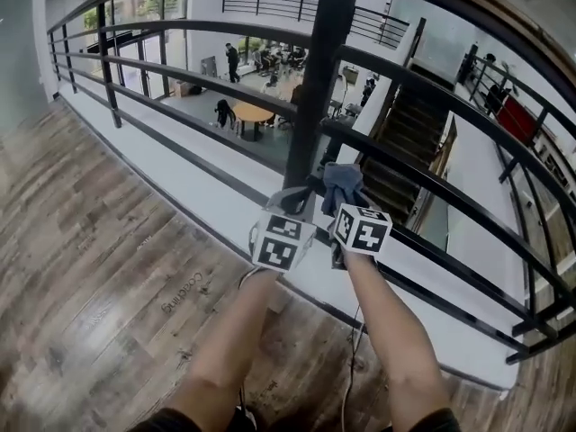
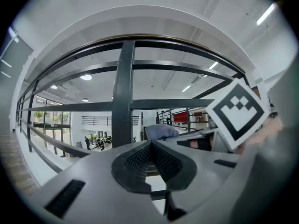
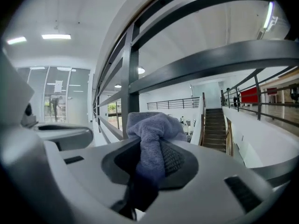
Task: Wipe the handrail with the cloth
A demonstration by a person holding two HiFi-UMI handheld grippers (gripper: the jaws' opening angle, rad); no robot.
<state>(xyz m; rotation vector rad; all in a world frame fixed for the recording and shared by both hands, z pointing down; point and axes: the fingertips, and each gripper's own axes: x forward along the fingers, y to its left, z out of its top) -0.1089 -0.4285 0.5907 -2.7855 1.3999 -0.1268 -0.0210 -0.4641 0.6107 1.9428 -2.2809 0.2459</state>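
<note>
1. Handrail [image 1: 504,27]: the brown top rail of a black railing. It runs from far left to near right, so its long axis lies crosswise to both grippers. It sits above the level at which the grippers are held. The coming move is therefore judged to be a lift of the cloth onto it, followed by travel along that axis.
2. Post [image 1: 317,79]: upright, directly beyond the left gripper. The horizontal bars join it.
3. Right gripper [image 1: 345,207]: clamped on the cloth, just right of the post. It is the working tool.
4. Left gripper [image 2: 150,146]: jaws closed together with nothing between them. It sits just beside the right gripper and points at the post.
5. Cloth [image 3: 152,125]: grey-blue and bunched, bulging past the jaw tips toward the railing.
6. View differences:
   - The head view shows the cloth overlapping a lower bar; contact cannot be confirmed.
   - The right gripper view shows a bar [image 3: 215,59] passing above and beyond the cloth.
   - The left gripper view places the cloth right of the post.
</note>
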